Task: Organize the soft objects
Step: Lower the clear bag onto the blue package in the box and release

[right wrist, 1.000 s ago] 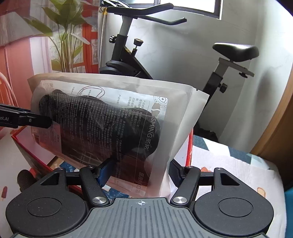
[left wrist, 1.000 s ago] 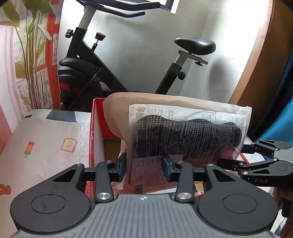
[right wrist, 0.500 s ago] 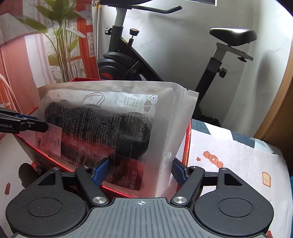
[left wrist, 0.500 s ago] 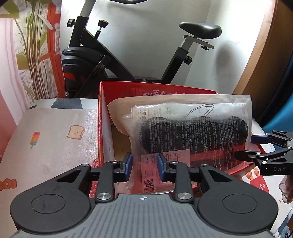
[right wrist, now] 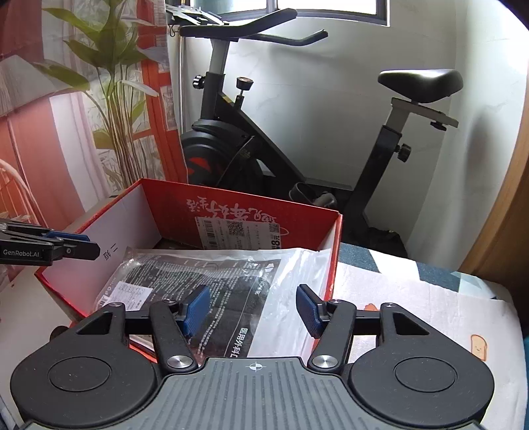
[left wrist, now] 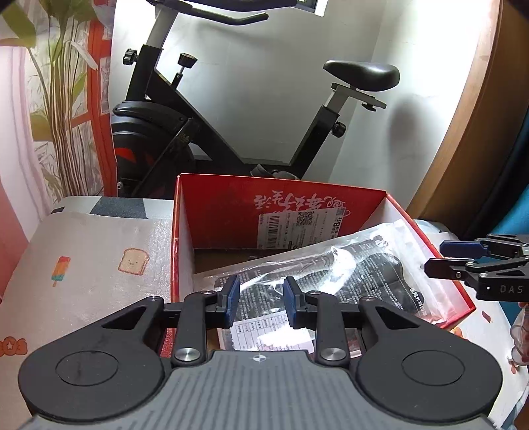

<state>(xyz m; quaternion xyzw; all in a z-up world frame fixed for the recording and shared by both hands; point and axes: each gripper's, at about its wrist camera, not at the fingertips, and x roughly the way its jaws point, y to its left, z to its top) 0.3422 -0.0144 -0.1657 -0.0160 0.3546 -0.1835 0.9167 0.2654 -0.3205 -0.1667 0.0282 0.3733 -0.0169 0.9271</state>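
A: The light is daylight. In the right wrist view it comes from a window (right wrist: pixel 327 8) at the top, and the white wall (right wrist: pixel 330 99) below it is bright.

B: Yes, and in the left wrist view the wall (left wrist: pixel 413 49) is nearly washed out at the upper right. A soft shadow of the bike saddle (left wrist: pixel 362 74) falls on it.

A: The plastic bag (left wrist: pixel 347 264) has small white glare spots.

B: Both pictures are sharp, without motion blur. The fisheye bends the far right edges strongly, and the corners turn dark.
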